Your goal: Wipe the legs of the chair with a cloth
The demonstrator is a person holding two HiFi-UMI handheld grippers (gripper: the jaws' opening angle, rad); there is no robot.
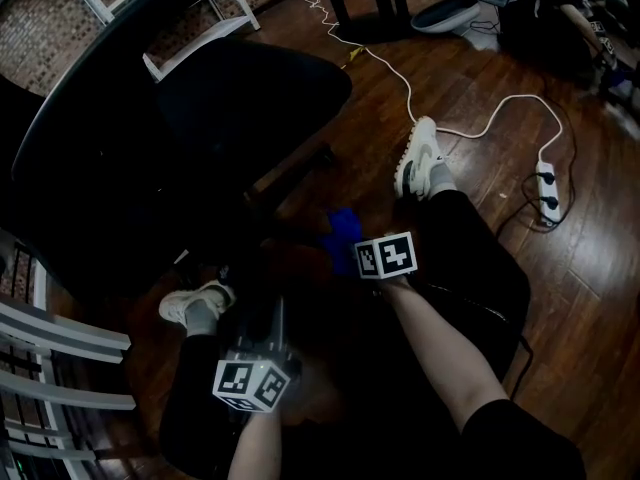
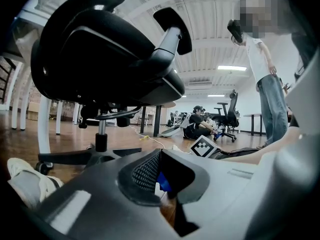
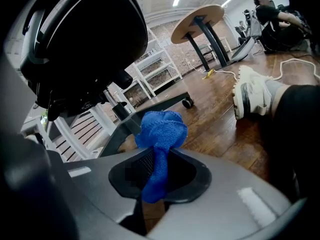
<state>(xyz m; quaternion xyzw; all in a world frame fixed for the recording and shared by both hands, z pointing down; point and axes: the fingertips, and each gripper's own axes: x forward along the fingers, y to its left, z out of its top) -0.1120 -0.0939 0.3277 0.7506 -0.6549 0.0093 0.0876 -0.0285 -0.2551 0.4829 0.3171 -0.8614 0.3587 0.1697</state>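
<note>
A black office chair (image 1: 250, 98) fills the upper left of the head view, and one base leg (image 1: 290, 173) runs out toward me. My right gripper (image 1: 352, 244) is low by the floor, shut on a blue cloth (image 1: 343, 234). In the right gripper view the cloth (image 3: 161, 134) bunches above the gripper (image 3: 159, 156), close to a chair leg (image 3: 122, 126); another leg ends in a caster (image 3: 187, 102). My left gripper (image 1: 265, 318) sits nearer me; in its own view the gripper (image 2: 160, 156) is shut and empty, facing the chair base (image 2: 95, 156).
A white power strip (image 1: 546, 190) and its cable lie on the wood floor to the right. The person's white shoes (image 1: 420, 158) (image 1: 195, 303) flank the grippers. White slatted furniture (image 1: 60, 368) stands at the left. A person (image 2: 265, 84) stands to the right, behind the chair.
</note>
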